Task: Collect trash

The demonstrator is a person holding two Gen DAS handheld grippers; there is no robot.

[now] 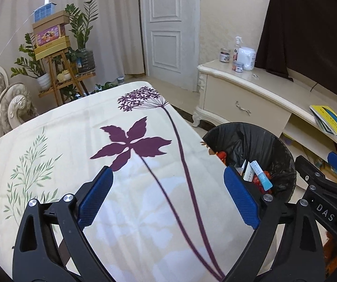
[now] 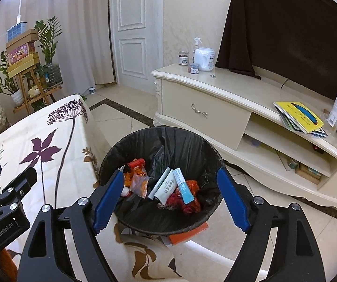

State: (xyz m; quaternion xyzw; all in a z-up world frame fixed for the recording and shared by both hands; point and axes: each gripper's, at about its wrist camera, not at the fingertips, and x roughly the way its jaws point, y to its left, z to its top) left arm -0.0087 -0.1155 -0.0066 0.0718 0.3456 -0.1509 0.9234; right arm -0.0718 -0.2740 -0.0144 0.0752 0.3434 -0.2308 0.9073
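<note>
Both grippers' fingers stand wide with nothing between them: the right gripper [image 2: 170, 197] above the bin [image 2: 131, 221], the left gripper [image 1: 168, 195] over the flowered tablecloth [image 1: 74, 127]. Trash [image 2: 168, 185] (tubes, wrappers) lies in the black-lined bin beside the table, near the cream cabinet [image 2: 215, 117].

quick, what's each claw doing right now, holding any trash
Left claw: open, empty, over the tablecloth.
Right claw: open, empty, above the bin.
</note>
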